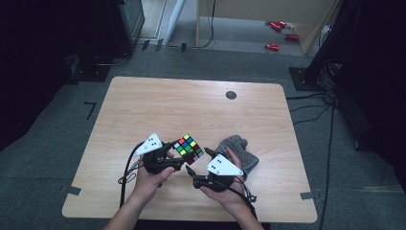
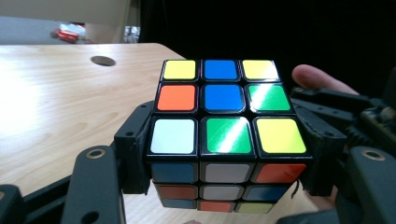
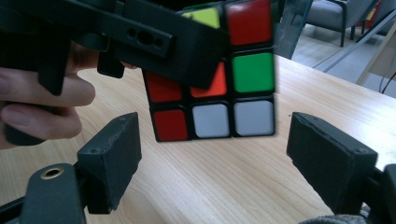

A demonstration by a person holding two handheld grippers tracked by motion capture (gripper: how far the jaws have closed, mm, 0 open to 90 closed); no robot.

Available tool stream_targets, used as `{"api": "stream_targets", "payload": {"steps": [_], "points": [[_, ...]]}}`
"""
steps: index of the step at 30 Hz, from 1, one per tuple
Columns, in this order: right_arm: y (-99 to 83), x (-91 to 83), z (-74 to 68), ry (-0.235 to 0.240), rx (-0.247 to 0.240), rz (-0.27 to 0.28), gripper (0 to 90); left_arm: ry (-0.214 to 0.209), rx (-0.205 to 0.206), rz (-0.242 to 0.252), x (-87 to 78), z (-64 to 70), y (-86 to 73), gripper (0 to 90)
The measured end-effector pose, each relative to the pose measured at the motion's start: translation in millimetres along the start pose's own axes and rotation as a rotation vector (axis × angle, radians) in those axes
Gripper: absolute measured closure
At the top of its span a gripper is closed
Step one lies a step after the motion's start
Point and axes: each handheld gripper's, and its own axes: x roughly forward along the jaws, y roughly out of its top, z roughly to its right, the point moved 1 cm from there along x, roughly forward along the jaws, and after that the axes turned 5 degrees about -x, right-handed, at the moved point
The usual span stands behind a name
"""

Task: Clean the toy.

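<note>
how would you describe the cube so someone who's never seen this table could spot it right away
On the wooden table, look near the front edge, where two hands hold black grippers. The cube is clamped in the left gripper, off the tabletop, left of a grey cloth. It alone has bright mixed squares: yellow, blue, green, orange, white.

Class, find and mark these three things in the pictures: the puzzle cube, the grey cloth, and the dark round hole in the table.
puzzle cube [image 2: 224,98], left gripper view, blue centre sticker of its top face.
grey cloth [image 1: 239,149], high view, middle of the crumpled fabric.
round hole [image 1: 231,95], high view, centre of the dark disc.
</note>
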Motion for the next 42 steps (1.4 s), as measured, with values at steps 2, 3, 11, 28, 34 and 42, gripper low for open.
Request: {"api": "stream_targets", "payload": {"steps": [2,3,11,28,34,42], "points": [[-1.1,1.8,-3.0,-0.016,-0.012,-0.003,18.8,-0.005,-0.003,-0.012,2.2,1.9,-1.2,35.1],[-1.3,2.0,-3.8,-0.021,-0.016,-0.002,18.8,-0.009,-0.010,-0.014,3.3,2.7,-1.8,35.1],[-3.2,2.2,-6.3,-0.093,-0.047,0.014,31.2,-0.031,-0.052,-0.030,7.8,5.6,-3.9,35.1],[-10.4,-1.7,12.3,-0.120,-0.014,-0.028,34.5,-0.044,-0.050,0.038,-5.2,-11.1,5.3,25.1],[-9.1,-6.8,23.2,-0.132,0.006,-0.020,34.5,-0.027,-0.016,0.064,-11.4,-19.9,7.0,24.4],[-4.8,-17.3,38.1,-0.136,0.065,-0.007,34.5,0.054,0.150,-0.004,-4.6,-21.2,-2.0,29.3]]}}
